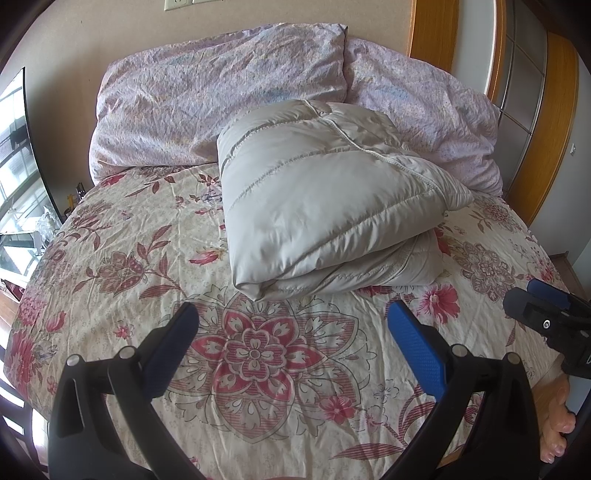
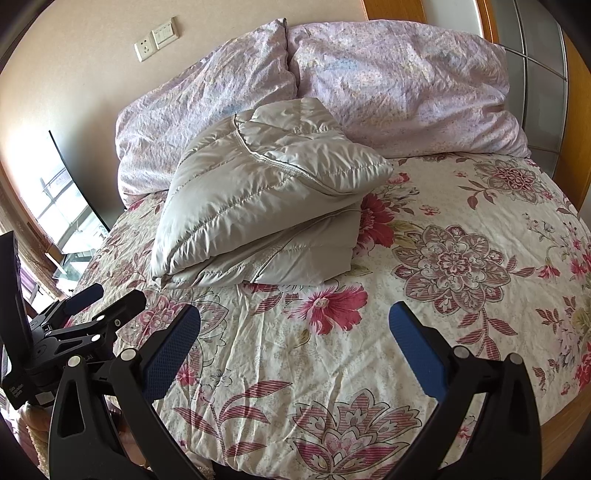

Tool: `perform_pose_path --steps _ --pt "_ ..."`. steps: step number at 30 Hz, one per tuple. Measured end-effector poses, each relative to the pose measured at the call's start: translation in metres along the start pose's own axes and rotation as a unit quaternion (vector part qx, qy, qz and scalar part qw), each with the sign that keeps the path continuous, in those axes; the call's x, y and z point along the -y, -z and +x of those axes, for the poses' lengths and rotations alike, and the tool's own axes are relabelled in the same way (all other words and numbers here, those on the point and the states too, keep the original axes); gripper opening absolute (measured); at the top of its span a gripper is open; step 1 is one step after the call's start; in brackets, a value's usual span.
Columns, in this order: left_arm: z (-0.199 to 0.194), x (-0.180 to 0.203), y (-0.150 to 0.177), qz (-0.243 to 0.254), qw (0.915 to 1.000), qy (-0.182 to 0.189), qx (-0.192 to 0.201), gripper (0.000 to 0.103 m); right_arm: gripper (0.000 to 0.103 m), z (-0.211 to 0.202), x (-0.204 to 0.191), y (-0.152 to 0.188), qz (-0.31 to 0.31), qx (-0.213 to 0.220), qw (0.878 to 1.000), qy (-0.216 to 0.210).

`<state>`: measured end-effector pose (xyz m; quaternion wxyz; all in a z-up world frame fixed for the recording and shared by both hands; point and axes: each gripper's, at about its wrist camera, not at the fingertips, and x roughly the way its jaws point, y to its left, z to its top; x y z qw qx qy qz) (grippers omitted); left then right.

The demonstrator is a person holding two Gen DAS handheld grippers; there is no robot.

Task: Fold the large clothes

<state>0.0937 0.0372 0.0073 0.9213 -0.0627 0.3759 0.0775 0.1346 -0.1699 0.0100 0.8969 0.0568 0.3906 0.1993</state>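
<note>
Floral bedspread [image 1: 110,236] covers the bed, with two lilac pillows [image 1: 221,92] at its head. Against them lies the folded grey puffer jacket [image 1: 325,192]. Nearer, the left tool [image 1: 291,325] and right tool [image 2: 295,325] hover above the spread, both spread wide, holding nothing.

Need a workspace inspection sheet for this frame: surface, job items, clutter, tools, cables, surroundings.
Surface: bed with cream floral bedspread, wrinkled.
Job's things: beige quilted puffer jacket, folded into a stacked bundle, resting mid-bed near the pillows.
Clutter: two lilac crumpled pillows at the head of the bed.
Grippers: left tool open, empty; right tool open, empty; both short of the jacket.
Cables: nothing seen.
Surroundings: white wall socket and switch, wooden door frame, window at left.
</note>
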Motion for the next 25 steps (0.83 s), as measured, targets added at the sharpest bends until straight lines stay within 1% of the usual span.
perform_pose_path --steps 25 --pt "0.0011 0.0007 -0.0002 0.001 1.0000 0.006 -0.003 0.101 0.102 -0.0001 -0.0012 -0.0002 0.001 0.000 1.000 -0.001"
